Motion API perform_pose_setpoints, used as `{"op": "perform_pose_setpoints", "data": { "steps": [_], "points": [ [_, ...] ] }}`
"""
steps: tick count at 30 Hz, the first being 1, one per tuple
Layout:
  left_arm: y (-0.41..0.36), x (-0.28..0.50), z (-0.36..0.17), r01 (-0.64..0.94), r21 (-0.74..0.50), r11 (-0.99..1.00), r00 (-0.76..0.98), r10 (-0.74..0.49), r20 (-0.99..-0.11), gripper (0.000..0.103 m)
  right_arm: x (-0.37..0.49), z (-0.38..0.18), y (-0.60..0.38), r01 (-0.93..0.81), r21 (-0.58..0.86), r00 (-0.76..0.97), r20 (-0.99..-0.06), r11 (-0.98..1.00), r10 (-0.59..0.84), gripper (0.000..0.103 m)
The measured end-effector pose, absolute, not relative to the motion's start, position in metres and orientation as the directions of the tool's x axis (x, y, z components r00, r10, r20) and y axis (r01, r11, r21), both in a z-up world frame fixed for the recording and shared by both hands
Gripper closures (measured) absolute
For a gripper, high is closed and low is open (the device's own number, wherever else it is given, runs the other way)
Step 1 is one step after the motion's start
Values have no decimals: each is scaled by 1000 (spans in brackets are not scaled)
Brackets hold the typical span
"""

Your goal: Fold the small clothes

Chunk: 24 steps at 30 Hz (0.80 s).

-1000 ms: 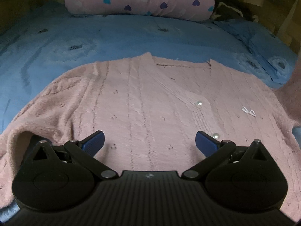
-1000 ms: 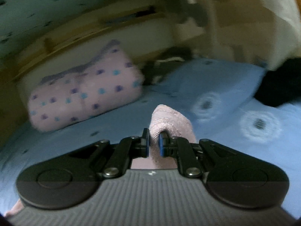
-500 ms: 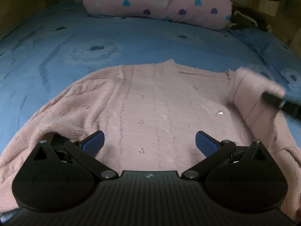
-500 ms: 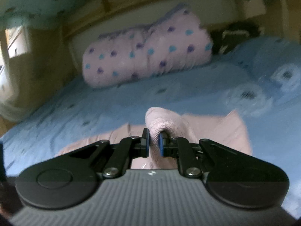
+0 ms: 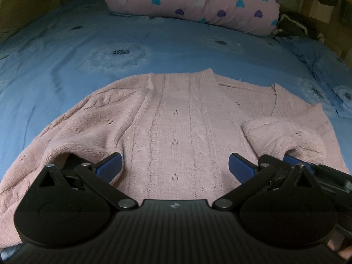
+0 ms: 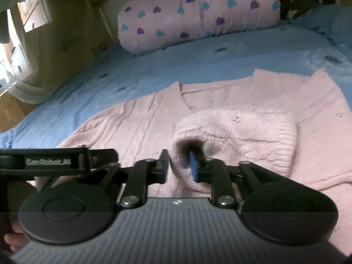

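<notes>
A pink knitted cardigan (image 5: 176, 118) lies flat, front up, on the blue bedsheet (image 5: 154, 44). Its right sleeve (image 6: 239, 129) is folded in over the chest, with the cuff lying at my right gripper (image 6: 179, 160). That gripper's jaws are opening: one blue pad (image 6: 193, 167) sits inside the cuff's mouth, the other finger is outside it, and the cuff wall hangs loose between them. My left gripper (image 5: 175, 167) hovers wide open over the cardigan's lower front with nothing between its fingers. The right gripper (image 5: 308, 169) also shows at the right edge of the left wrist view.
A pink pillow with blue and purple hearts (image 5: 198, 2) lies across the head of the bed. Dark bundled items (image 5: 294, 25) sit in the back right corner. A wooden wall and a curtain (image 6: 33, 83) border the bed's left side. A person's fingers (image 6: 13, 239) hold the gripper.
My right gripper swung in from the right and came down, carrying the sleeve onto the cardigan's chest, and its jaws have parted. The left gripper stayed open and barely shifted.
</notes>
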<state>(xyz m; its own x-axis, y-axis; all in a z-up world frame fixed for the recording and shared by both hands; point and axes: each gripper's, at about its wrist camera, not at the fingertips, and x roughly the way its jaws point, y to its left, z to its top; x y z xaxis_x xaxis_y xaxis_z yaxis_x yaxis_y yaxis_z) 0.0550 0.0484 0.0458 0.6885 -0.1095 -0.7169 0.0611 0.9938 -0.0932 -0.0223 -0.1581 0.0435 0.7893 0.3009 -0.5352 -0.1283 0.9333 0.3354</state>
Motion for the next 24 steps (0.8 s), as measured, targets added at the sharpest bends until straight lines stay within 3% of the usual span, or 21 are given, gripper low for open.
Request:
{"op": "perform_pose_setpoints", "data": {
  "steps": [3,6,14,24],
  "points": [
    [48,55,46,60,-96,994,689,-111,-716,0,-27,50,-158,-149,326,772,-552,934,316,69],
    [46,55,46,63,-91,994,691,-110,-715,0,-39,62,-163,-192,338,744,-562,921,361,55],
    [29,47,48,86,-67,994,698,-108,-708,0,-68,91,-194,-232,308,778,-510,923,366,55],
    [-28,24,76,189,-23,982,712,-153,-685,0,-54,89,-260,-22,215,855,-503,976,129,55]
  ]
}}
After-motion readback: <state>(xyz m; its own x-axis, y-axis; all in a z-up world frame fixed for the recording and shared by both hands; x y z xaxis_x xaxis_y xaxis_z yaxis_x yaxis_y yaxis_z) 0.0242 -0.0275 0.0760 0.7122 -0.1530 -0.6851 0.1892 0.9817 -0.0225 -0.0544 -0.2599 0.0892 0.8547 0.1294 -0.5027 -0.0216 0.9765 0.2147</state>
